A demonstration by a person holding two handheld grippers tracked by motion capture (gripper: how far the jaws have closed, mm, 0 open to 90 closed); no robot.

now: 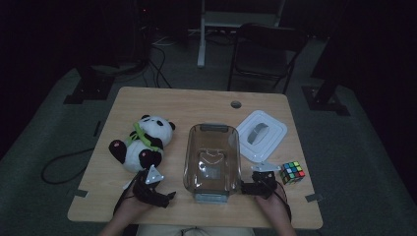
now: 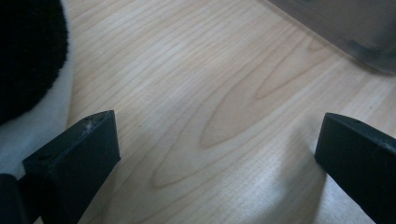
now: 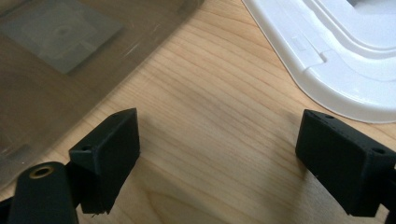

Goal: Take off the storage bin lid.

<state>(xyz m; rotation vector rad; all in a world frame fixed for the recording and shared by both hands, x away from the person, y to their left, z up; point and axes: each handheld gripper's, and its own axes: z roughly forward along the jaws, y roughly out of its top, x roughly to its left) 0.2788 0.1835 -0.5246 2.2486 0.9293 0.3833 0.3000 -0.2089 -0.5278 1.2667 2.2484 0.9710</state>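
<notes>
A clear plastic bin (image 1: 212, 156) stands empty in the middle of the wooden table (image 1: 196, 105). A panda plush (image 1: 142, 142) lies to its left, a white lid (image 1: 262, 132) to its right, and a Rubik's cube (image 1: 292, 172) near the right front. My left gripper (image 1: 156, 192) rests low by the panda's lower end, open over bare wood; the panda's fur (image 2: 32, 70) is at the left of its view. My right gripper (image 1: 259, 183) sits open between the bin's wall (image 3: 70, 60) and the lid (image 3: 336, 51), nothing between its jaws.
A dark folding chair (image 1: 265, 51) and a white stand (image 1: 206, 29) are behind the table. Cables (image 1: 64, 162) trail on the floor at left. A round grommet hole (image 1: 236, 104) sits near the table's far edge.
</notes>
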